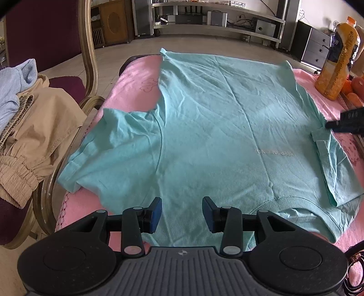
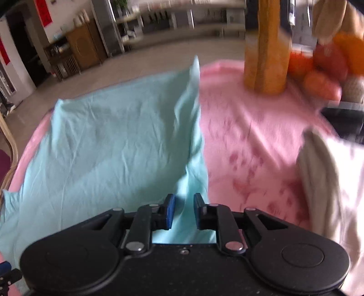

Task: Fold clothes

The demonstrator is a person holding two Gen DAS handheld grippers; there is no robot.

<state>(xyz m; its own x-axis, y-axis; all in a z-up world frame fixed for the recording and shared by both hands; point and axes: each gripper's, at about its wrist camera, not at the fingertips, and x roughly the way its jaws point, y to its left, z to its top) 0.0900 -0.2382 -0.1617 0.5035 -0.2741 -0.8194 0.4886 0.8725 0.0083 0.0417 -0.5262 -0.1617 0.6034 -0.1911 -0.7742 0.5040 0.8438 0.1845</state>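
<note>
Your right gripper (image 2: 184,210) straddles the mint T-shirt (image 1: 216,118) side edge, jaws apart, nothing pinched. Shirt lies flat on the pink cloth (image 2: 250,141), running lengthwise away; left gripper (image 1: 182,214) hovers unclenched at its collar.

Left wrist view: sharp across the frame, lit by soft, even daylight. Fine creases in the turquoise shirt (image 1: 227,127) read clearly, as does its small printed lettering. Shadows are faint and diffuse. A bright patch falls on the pink cover (image 1: 136,86) at the far left of the shirt. Fisheye distortion bends the chair frame (image 1: 89,57) and the far shelving (image 1: 216,20); the corners are dark.

Right wrist view: motion blur throughout. The orange bottle (image 2: 266,45) and fruit (image 2: 327,66) are smeared. The white cloth (image 2: 336,186) at right is overexposed. Colours appear slightly washed. The gripper body at the bottom remains comparatively sharp.
</note>
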